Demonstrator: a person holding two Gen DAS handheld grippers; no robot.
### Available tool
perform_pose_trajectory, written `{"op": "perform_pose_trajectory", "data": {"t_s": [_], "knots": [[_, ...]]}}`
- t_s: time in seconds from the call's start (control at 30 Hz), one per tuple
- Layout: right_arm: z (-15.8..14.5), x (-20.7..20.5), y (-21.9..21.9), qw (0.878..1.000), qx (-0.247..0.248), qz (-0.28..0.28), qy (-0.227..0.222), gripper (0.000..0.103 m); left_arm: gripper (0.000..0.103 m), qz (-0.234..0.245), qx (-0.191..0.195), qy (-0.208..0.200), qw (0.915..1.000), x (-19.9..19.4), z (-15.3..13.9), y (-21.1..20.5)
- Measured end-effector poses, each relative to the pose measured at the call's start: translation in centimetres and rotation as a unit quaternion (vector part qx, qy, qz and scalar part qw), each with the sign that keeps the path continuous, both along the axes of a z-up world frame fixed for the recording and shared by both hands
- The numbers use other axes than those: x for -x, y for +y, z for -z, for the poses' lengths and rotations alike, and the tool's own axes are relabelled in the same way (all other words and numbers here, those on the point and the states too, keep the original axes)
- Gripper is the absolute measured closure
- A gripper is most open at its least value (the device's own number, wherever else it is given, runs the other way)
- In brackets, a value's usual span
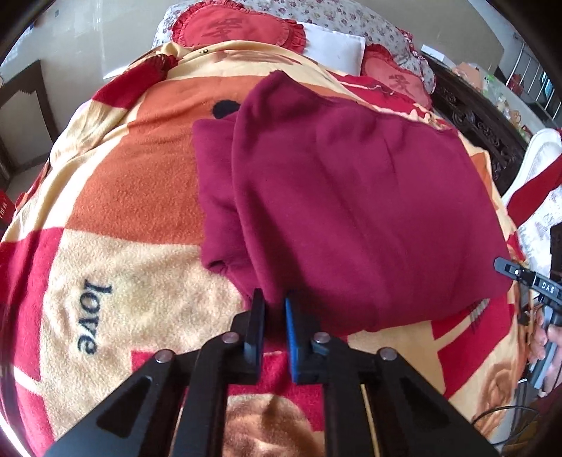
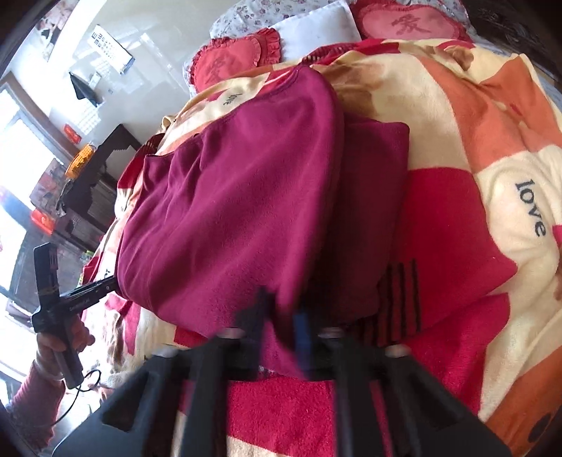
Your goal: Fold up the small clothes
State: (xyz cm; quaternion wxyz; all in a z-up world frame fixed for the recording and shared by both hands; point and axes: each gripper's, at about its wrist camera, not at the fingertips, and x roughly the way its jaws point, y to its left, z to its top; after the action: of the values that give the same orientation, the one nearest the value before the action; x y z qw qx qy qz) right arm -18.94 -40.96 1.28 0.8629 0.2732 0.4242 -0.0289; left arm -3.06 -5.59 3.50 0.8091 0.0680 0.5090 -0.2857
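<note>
A maroon garment (image 1: 351,197) lies partly folded on a patterned fleece blanket (image 1: 123,197), one layer lapped over another. My left gripper (image 1: 274,302) is shut on the garment's near edge, cloth pinched between its black and blue fingers. In the right wrist view the same garment (image 2: 239,197) fills the middle. My right gripper (image 2: 281,309), blurred by motion, is shut on a corner of the garment, which runs down between its fingers. Each gripper shows in the other's view, hand-held: the right one (image 1: 527,281) and the left one (image 2: 70,302).
Red heart cushions (image 1: 239,28) and a white pillow (image 1: 333,45) lie at the bed's head. A dark carved headboard or bedframe (image 1: 481,119) stands at the right. A dark chair (image 2: 102,168) and a window are at the left of the right wrist view.
</note>
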Motion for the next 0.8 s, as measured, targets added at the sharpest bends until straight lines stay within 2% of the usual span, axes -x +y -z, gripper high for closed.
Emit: {"op": "perform_pose_trajectory", "data": {"t_s": [0.13,0.23,0.33,0.43,0.53,0.57,0.63,0.77,0.8], "knots": [[-1.8,2.0,0.0,0.999,-0.007,-0.007,-0.032,0.103,0.094,0.017,0.012,-0.010,0.9997,0.6,-1.3,1.1],[-2.1,3.3,-0.1,0.999,-0.006,-0.012,-0.034,0.103,0.094,0.027,0.002,-0.017,0.9995,1.4,-0.6,1.7],[0.0,3.9,0.0,1.000,-0.006,-0.005,-0.002,0.103,0.094,0.019,-0.006,-0.006,0.9998,1.6,1.0,2.0],[1.9,4.0,-0.5,1.000,-0.027,0.011,0.010,0.103,0.094,0.010,0.009,0.005,0.9999,1.3,1.2,2.4],[1.2,3.9,-0.5,0.999,-0.031,0.012,0.006,0.103,0.092,0.014,0.002,-0.008,0.9999,1.3,0.0,2.2],[0.7,3.8,-0.5,1.000,-0.023,0.014,0.007,0.103,0.089,0.013,-0.007,-0.020,0.9997,1.4,-0.5,2.1],[-1.2,3.9,-0.6,0.999,0.016,0.030,0.000,0.103,0.078,0.017,-0.009,-0.034,0.9992,1.5,-1.5,2.0],[-3.7,2.8,-0.7,0.998,0.037,0.043,-0.036,0.095,0.050,0.010,0.005,-0.053,0.9986,0.8,-2.9,1.1],[-4.0,1.9,-0.6,0.997,0.043,0.041,-0.039,0.095,0.048,0.003,0.007,-0.058,0.9983,0.4,-3.1,0.5]]}}
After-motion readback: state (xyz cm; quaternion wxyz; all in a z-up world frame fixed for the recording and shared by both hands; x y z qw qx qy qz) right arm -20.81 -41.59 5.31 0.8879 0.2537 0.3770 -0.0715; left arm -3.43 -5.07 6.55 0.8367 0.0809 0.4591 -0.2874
